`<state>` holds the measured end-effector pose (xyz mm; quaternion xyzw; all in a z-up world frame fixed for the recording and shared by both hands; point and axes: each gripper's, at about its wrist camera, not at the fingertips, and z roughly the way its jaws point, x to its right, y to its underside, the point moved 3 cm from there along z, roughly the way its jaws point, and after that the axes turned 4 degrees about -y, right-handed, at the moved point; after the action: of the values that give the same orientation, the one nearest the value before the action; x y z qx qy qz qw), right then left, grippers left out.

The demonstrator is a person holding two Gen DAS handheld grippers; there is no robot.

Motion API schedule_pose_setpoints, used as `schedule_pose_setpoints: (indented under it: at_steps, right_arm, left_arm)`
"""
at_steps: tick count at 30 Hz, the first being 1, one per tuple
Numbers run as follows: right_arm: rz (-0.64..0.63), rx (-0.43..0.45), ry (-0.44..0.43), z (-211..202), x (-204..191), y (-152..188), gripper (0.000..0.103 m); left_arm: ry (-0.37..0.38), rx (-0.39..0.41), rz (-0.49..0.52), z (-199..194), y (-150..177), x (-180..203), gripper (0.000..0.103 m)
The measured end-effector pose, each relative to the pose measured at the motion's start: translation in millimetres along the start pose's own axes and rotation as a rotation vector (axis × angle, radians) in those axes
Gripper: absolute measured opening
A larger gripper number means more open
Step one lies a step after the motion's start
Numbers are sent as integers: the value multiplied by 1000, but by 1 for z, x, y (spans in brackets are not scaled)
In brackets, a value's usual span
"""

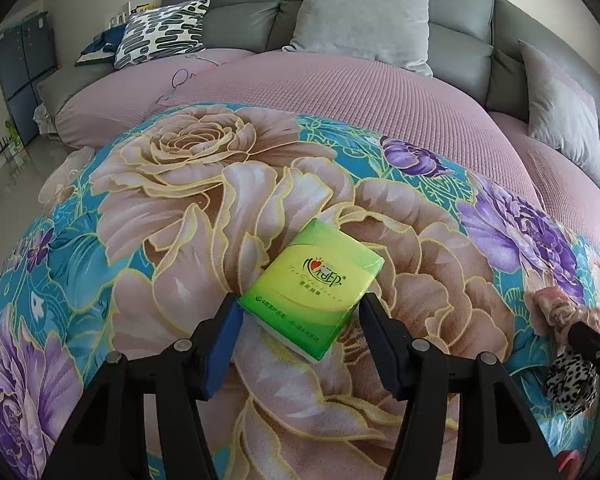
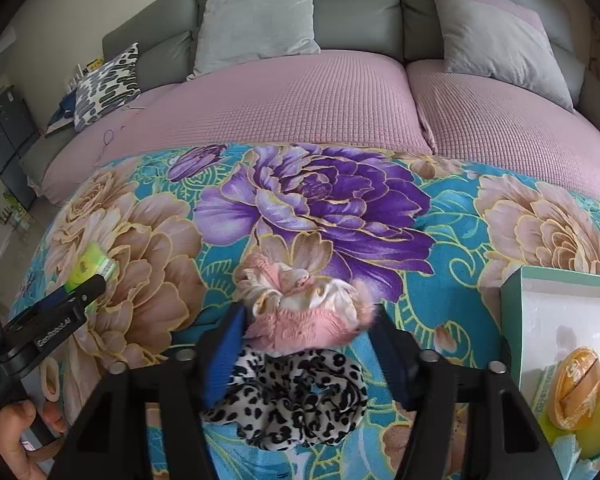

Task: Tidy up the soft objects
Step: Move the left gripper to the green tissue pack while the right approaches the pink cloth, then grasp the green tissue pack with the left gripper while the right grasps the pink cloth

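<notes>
A green tissue pack (image 1: pixel 314 292) lies on the flowered blanket (image 1: pixel 172 216). My left gripper (image 1: pixel 300 312) is open, its fingers either side of the pack's near end, not pressing it. The pack (image 2: pixel 90 266) and left gripper (image 2: pixel 82 292) also show at the left of the right wrist view. A pink furry scrunchie (image 2: pixel 304 306) lies just beyond a leopard-print scrunchie (image 2: pixel 296 396) on the blanket (image 2: pixel 440 216). My right gripper (image 2: pixel 308 320) is open and straddles both scrunchies. They also show in the left wrist view: pink (image 1: pixel 560 308), leopard (image 1: pixel 570 380).
A white box with a green rim (image 2: pixel 556 280) stands at the right, holding an orange packet (image 2: pixel 578 388) and something yellow. Grey cushions (image 2: pixel 260 16) and a patterned pillow (image 2: pixel 106 84) lean on the sofa back beyond the pink cover (image 2: pixel 300 100).
</notes>
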<state>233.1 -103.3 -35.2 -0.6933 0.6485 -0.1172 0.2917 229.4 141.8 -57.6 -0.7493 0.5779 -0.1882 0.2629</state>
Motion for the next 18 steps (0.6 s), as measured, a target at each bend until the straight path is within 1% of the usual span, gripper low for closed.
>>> schedule_pose_setpoints:
  at_steps: [2, 4, 6, 8, 12, 16, 17, 18]
  right_arm:
    - [-6, 0, -3, 0, -2, 0, 53]
    - [-13, 4, -1, -1, -4, 0, 52]
    - [-19, 9, -2, -2, -5, 0, 45]
    - [-24, 15, -2, -3, -6, 0, 44]
    - [-32, 39, -1, -9, -7, -1, 35]
    - [-42, 57, -5, -13, -8, -3, 29]
    - [-42, 64, -6, -15, -8, -3, 25]
    - [-39, 69, -8, -15, -8, -3, 23]
  left_arm:
    - [1, 1, 1, 0, 0, 0, 62]
    - [14, 0, -5, 0, 0, 0, 62]
    - [20, -1, -9, 0, 0, -1, 61]
    - [25, 1, -8, -2, 0, -1, 61]
    - [45, 18, -9, -8, -1, 0, 61]
    - [54, 43, -9, -16, -4, -1, 60]
    - [55, 46, -11, -17, -5, -2, 60]
    - [55, 50, -14, -18, -5, -3, 60]
